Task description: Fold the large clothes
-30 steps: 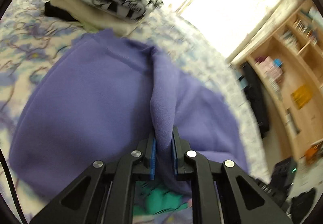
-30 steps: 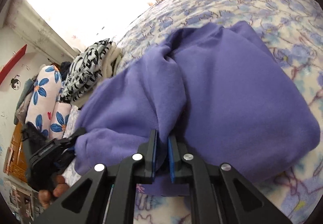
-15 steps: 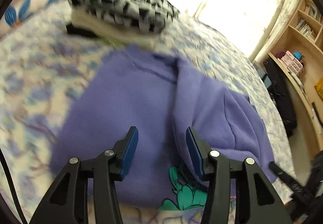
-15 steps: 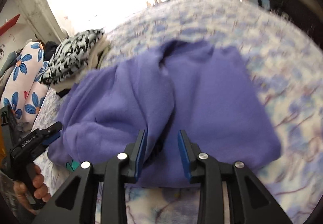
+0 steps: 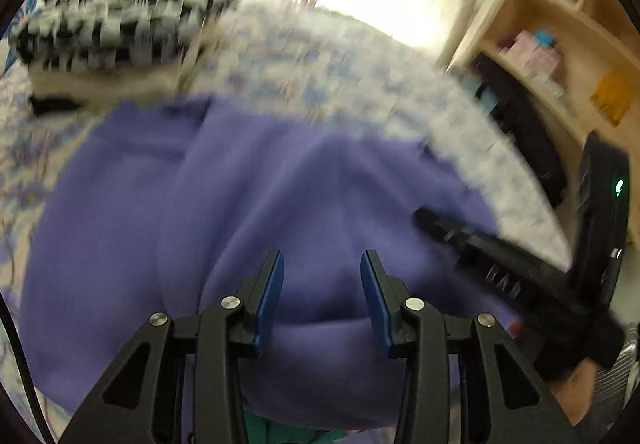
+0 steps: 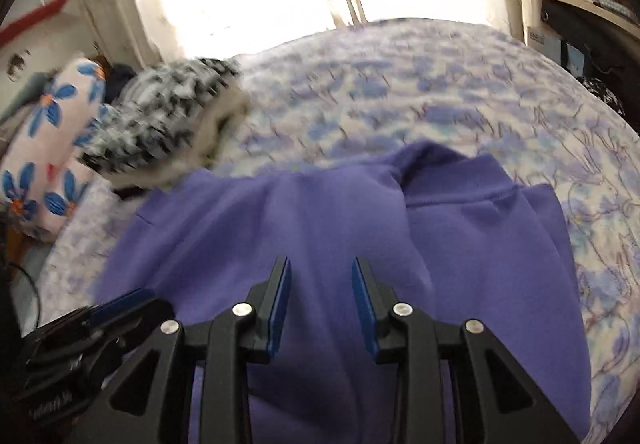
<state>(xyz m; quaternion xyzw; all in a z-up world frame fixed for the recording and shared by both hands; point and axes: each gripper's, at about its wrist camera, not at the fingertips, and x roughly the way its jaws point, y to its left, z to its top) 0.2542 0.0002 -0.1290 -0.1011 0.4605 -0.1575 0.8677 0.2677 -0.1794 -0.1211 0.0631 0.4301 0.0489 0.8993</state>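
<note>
Far left: a stack of folded clothes (image 5: 116, 24), black-and-white patterned on top, beside a flowered pillow (image 6: 52, 148). Centre: the purple fleece garment (image 5: 224, 204) lies folded on the floral bedspread (image 6: 400, 84), its neckline toward the far side. Near centre: the left gripper (image 5: 322, 276) hovers over the garment's near fold, jaws spread apart and holding nothing. The right gripper (image 6: 321, 284) likewise stands above the fabric, fingers parted and empty. Far right: wooden shelves (image 5: 568, 44) bearing small boxes; details are blurred.
</note>
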